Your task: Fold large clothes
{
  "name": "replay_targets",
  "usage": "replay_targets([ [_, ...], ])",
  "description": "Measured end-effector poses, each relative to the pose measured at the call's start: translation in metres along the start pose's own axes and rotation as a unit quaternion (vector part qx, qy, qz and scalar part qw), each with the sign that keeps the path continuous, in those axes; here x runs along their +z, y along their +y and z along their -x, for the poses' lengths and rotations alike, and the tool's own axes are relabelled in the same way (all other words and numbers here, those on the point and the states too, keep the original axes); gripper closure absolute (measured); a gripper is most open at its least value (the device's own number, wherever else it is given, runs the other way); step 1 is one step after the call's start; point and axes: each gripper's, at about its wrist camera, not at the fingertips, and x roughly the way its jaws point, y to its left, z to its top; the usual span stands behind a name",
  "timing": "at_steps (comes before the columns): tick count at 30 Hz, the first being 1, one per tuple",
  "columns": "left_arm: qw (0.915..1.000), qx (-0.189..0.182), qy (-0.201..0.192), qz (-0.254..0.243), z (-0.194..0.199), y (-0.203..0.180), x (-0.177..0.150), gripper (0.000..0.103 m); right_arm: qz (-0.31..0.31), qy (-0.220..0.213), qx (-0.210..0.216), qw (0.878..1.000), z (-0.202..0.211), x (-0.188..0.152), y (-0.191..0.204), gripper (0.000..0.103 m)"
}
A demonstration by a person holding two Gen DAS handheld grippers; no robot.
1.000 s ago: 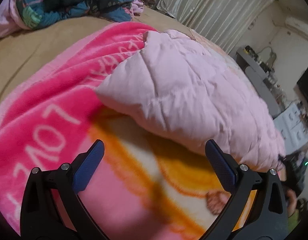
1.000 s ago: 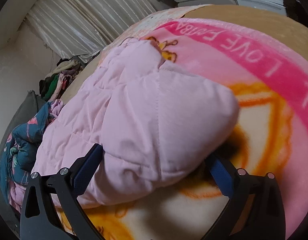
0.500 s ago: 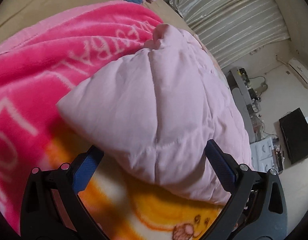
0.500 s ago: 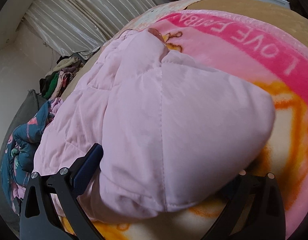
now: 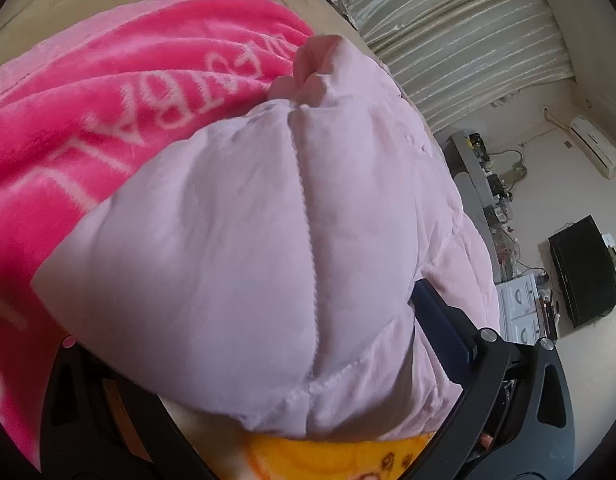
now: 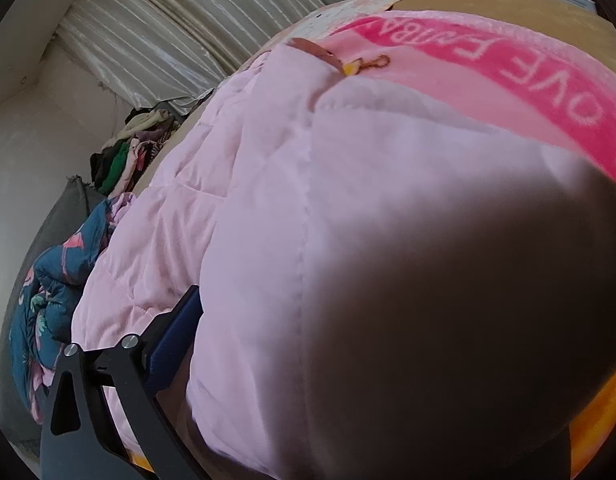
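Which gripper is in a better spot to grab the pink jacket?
Probably either: the jacket bulges between the open fingers of both the left gripper and the right gripper.

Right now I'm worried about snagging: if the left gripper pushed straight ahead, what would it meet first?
The pale pink quilted jacket: its padded corner already sits between the left gripper's open fingers, likely touching.

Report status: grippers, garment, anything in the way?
Both grippers open, straddling pink quilted jacket corners. Left gripper; right gripper. Jacket lies on pink blanket. Nothing blocking.
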Motion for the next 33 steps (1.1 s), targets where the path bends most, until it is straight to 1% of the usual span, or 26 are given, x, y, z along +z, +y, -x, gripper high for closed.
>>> replay_targets([
  [1,1.0000,-0.002,-0.001,-0.001,0.000,0.002,0.000,0.008,-0.001,0.001,0.008,1.000,0.000,0.001,0.000,0.011],
  [3,1.0000,-0.007,-0.004,-0.003,-0.002,0.002,0.000,0.008,-0.003,0.002,0.030,1.000,0.002,0.000,-0.001,0.026],
  [4,0.9999,-0.008,-0.005,-0.006,-0.001,0.002,-0.002,0.008,0.001,0.002,0.037,0.999,0.004,0.000,0.001,0.030],
  [6,0.9998,-0.004,-0.009,-0.020,0.000,-0.002,-0.002,0.010,0.022,-0.006,0.047,0.999,0.010,-0.001,0.008,0.048],
  [7,0.9995,-0.002,-0.011,-0.029,0.000,-0.006,-0.002,0.016,0.036,-0.011,0.046,0.998,0.014,-0.002,0.015,0.051],
  [8,0.9990,0.001,-0.015,-0.043,0.001,-0.010,-0.002,0.025,0.055,-0.016,0.041,0.998,0.018,-0.003,0.021,0.056],
  [9,0.9982,0.003,-0.019,-0.057,0.003,-0.014,-0.001,0.030,0.071,-0.020,0.035,0.997,0.021,-0.004,0.028,0.058],
  [11,0.9957,0.006,-0.026,-0.089,0.007,-0.026,0.000,0.051,0.093,-0.022,0.023,0.995,0.025,-0.006,0.038,0.060],
  [14,0.9902,0.011,-0.035,-0.135,0.012,-0.041,0.002,0.064,0.109,-0.025,0.012,0.994,0.029,-0.006,0.048,0.063],
  [18,0.9830,0.025,-0.052,-0.175,0.017,-0.054,0.000,0.070,0.142,-0.036,-0.002,0.989,0.037,-0.008,0.062,0.066],
  [20,0.9780,0.037,-0.060,-0.196,0.021,-0.061,-0.003,0.072,0.174,-0.043,-0.012,0.984,0.044,-0.010,0.075,0.066],
  [23,0.9728,0.042,-0.070,-0.217,0.033,-0.071,-0.004,0.073,0.217,-0.052,-0.020,0.975,0.058,-0.014,0.093,0.067],
  [26,0.9693,0.038,-0.081,-0.229,0.048,-0.079,-0.007,0.074,0.247,-0.062,-0.016,0.967,0.072,-0.018,0.108,0.068],
  [30,0.9601,0.047,-0.095,-0.259,0.069,-0.090,-0.018,0.074,0.277,-0.073,-0.010,0.958,0.092,-0.031,0.119,0.068],
  [33,0.9556,0.047,-0.100,-0.273,0.085,-0.093,-0.029,0.074,0.290,-0.078,-0.004,0.954,0.109,-0.042,0.121,0.069],
])
